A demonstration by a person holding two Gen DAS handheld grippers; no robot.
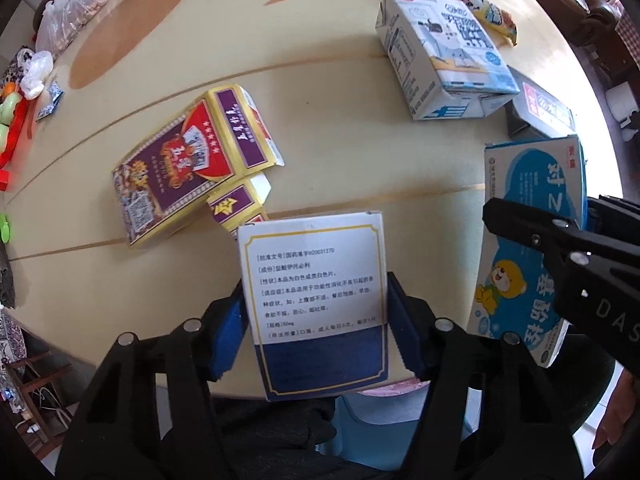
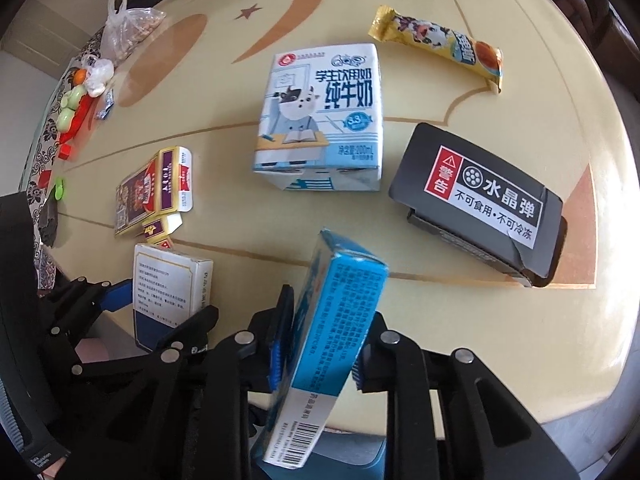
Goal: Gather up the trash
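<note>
Left wrist view: the left gripper has its blue-padded jaws clenched on the long sides of a white and navy cardboard medicine box, held over the near edge of the cream round table. It looks light, probably empty, and stiff enough for a side grip, though hard squeezing could crush it. Beyond lie a flattened purple and gold carton and a blue and white milk carton. At right, the right gripper carries a light blue box with a cartoon bear. Right wrist view: the right gripper grasps that light blue box across its thin faces, tilted above the table edge. On the table remain the milk carton, a torn black cardboard box with a warning label and a slippery-looking yellow foil snack wrapper, best pinched mid-length.
</note>
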